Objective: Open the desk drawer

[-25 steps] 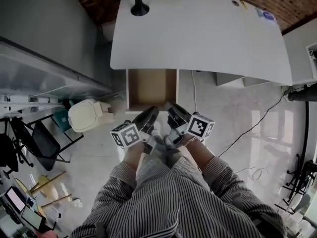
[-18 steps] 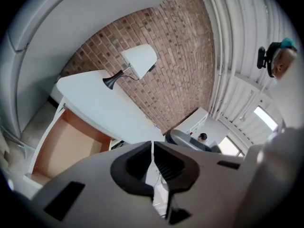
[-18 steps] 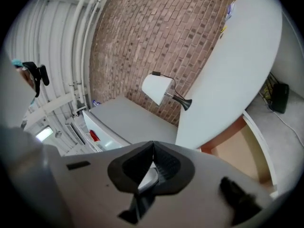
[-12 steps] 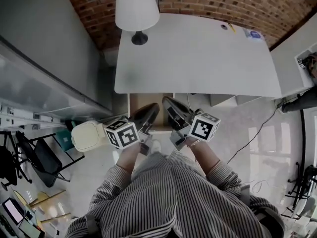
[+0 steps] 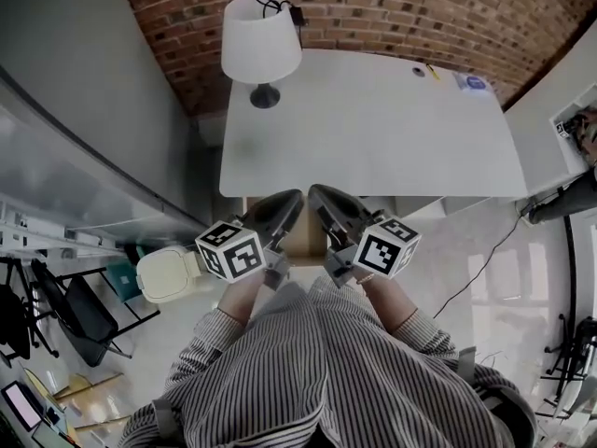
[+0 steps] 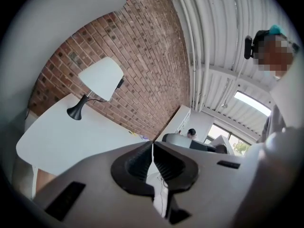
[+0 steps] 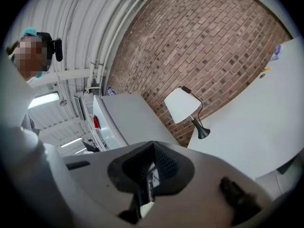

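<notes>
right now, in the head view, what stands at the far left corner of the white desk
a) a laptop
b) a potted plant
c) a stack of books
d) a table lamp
d: a lamp with a white shade and a dark base stands at the far left corner of the desk.

No words or numbers can be read anywhere here. The left white plastic cube and the right white plastic cube show only black-and-white square patterns, with no letters on them. A small blue-and-white sticker sits near the far right corner of the white tabletop — it is too tiny to read.
</notes>
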`<state>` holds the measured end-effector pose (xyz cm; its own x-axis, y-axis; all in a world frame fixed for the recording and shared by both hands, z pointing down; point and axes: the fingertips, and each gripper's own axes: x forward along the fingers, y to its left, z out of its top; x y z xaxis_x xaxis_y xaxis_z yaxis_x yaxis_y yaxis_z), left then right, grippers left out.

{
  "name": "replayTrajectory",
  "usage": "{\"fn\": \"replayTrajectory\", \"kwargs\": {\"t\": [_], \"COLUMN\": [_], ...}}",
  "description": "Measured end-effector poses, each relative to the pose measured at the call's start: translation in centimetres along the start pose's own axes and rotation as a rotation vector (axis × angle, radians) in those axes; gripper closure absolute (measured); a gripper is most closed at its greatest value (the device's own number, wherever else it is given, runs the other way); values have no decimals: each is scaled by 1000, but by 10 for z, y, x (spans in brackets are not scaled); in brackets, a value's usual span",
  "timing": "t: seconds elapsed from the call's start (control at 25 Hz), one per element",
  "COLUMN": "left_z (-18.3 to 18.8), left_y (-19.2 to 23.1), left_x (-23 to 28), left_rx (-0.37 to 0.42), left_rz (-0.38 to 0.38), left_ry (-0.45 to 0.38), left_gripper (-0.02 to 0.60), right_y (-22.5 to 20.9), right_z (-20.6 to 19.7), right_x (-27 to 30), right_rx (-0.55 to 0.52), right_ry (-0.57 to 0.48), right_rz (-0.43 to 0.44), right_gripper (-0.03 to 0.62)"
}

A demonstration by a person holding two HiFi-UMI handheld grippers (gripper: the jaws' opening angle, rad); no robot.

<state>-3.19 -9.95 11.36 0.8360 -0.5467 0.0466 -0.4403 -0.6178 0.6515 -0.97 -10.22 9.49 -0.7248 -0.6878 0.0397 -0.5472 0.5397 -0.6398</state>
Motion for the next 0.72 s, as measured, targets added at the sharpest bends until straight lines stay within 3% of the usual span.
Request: {"fn": "replayTrajectory", "kwargs": {"t": [0.24, 0.44, 0.72], "left_z": [3, 5, -4], "left_y": [-13, -24, -45], "left_x": [2, 7, 12], "left_rx": [48, 94, 74], "left_rz": [-33, -1, 28], "left_ry": [8, -6, -27], "left_gripper": [566, 568, 568], "right_y": [-7, -14, -10], "right_z": [4, 6, 11], "right_x": [-2, -15, -37], "right_rx": [14, -7, -61], "right_ry": [10, 24, 61], "right_rz": [-52, -74, -71], "right_gripper": [577, 577, 577]}}
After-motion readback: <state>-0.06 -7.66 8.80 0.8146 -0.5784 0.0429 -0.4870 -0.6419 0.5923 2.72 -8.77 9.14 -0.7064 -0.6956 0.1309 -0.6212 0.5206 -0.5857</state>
